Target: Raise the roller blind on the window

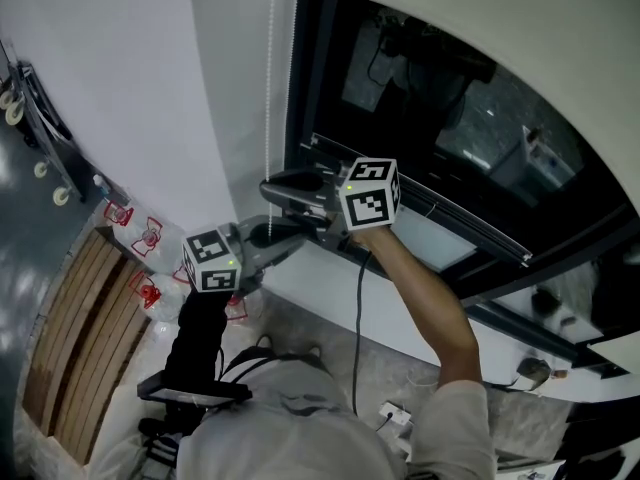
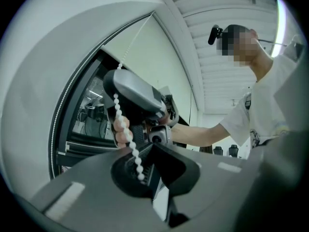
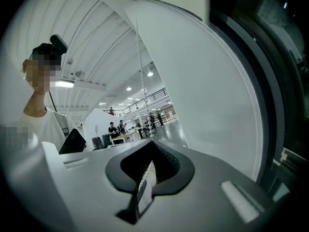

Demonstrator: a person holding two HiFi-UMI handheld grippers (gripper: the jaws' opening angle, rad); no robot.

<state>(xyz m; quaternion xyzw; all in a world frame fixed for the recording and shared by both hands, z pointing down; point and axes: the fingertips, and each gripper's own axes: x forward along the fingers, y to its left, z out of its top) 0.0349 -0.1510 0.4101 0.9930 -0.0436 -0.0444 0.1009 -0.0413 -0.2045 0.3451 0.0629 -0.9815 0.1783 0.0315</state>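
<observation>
The bead chain (image 1: 270, 78) hangs straight down the white wall just beside the left edge of the window frame (image 1: 300, 88), so its long axis is vertical and both tools grip along one line. The right tool (image 1: 270, 190) is the upper one, with its jaws closed tight on the chain. The left tool (image 1: 275, 238) sits just below it and appears clamped on the same strand. Both point level at the wall.

The pale sheet over the dark glass (image 1: 450, 108) looks like the roller blind (image 1: 480, 18), with its lower edge high on the window, so a good part seems raised already.

I judge that a further downward pull has little room, since the upper tool is near the lower. A fresh grip higher up the chain would be the likely need, and the right hand is nearer to that stretch.

Only the head view shows the two tools stacked beside the window. The left gripper view looks up the chain (image 2: 126, 129) from its own jaws (image 2: 149, 163) to the right tool's underside (image 2: 137, 98). The right gripper view shows the pinch (image 3: 150, 153) and the chain (image 3: 141, 81) rising free above it
</observation>
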